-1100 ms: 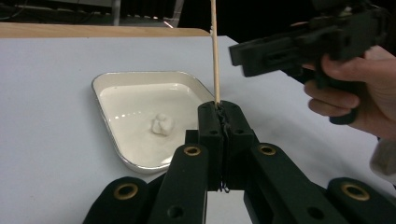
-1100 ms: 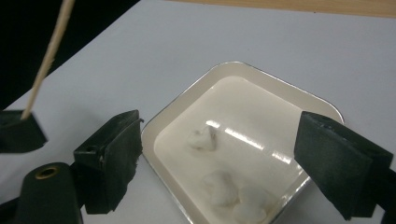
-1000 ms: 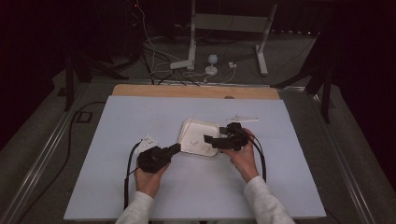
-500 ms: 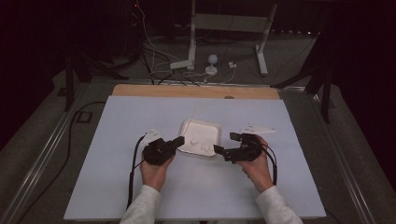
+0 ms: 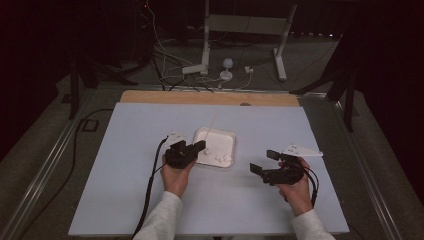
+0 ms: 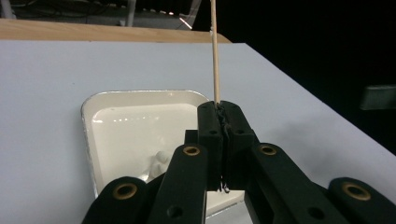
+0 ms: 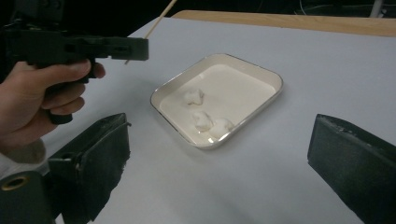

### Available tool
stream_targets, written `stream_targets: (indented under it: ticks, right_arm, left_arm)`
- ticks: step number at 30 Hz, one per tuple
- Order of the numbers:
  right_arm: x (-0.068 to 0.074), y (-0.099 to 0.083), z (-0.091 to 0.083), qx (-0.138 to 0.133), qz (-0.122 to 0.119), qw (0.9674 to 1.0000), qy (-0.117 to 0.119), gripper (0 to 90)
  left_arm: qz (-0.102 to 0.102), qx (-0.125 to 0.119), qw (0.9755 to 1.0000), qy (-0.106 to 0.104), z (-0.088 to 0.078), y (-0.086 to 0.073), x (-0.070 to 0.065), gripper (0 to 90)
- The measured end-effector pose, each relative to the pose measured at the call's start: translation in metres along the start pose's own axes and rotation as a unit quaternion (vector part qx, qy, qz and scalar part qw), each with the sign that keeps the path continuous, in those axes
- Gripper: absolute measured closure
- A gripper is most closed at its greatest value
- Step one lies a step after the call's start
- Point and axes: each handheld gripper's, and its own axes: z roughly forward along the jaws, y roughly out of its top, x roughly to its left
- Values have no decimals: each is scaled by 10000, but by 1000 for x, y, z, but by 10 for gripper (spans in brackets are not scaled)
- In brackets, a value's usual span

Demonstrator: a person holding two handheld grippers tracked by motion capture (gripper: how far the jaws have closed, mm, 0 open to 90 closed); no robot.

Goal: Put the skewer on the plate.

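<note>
A: Now, from the high view, what is to be made of the table?

B: A white square tray [image 5: 216, 146] is seen near the middle of the pale blue table [image 5: 125, 165], with small white lumps [image 5: 220, 158] gathered at its six o'clock edge. The left gripper [image 5: 198, 146] is held at the tray's nine o'clock, touching or just over its rim, and a thin wooden skewer [image 5: 214, 122] is carried up toward twelve o'clock. The right gripper [image 5: 264, 161] is kept well apart, at about four o'clock from the tray.

A: And along the left gripper view?

B: The jaws are pressed together on the skewer [image 6: 215, 51], which is pinched at its lower end and stood almost upright. Held so, its free length is probably being kept clear of the tray [image 6: 135, 119] until it is aimed at a lump.

A: The right gripper view?

B: Its jaws are spread wide, with nothing between them; they have just been opening. The tray [image 7: 261, 74] lies ahead at twelve o'clock, three lumps [image 7: 205, 120] resting toward its near corner. The left gripper [image 7: 135, 48] is seen at ten o'clock, the skewer [image 7: 161, 17] slanting behind it. The open jaws seem to be readied to steady the tray or take a lump.

A: Any writing?

B: No brand, label or lettering can be read anywhere.
</note>
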Motion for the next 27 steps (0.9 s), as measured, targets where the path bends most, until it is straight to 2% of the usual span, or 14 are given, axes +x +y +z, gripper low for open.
stream_targets:
  ticks: [3, 13, 20, 27]
  right_arm:
    - [-4, -5, -7, 36, 10, 10000, -30, 52]
    - [-13, -14, -32, -109, 97, 9998, -153, 52]
    - [-11, -13, -36, -174, 82, 9997, -147, 52]
    - [-12, -13, -38, -207, 81, 9996, -166, 53]
  left_arm:
    - [-22, 64, 10000, 47, 6, -1, 1, 893]
    - [-123, 299, 9992, 234, 21, -8, 6, 890]
    - [-205, 454, 9981, 364, 29, -13, 6, 889]
    - [-490, 650, 9955, 490, 34, -26, 10, 889]
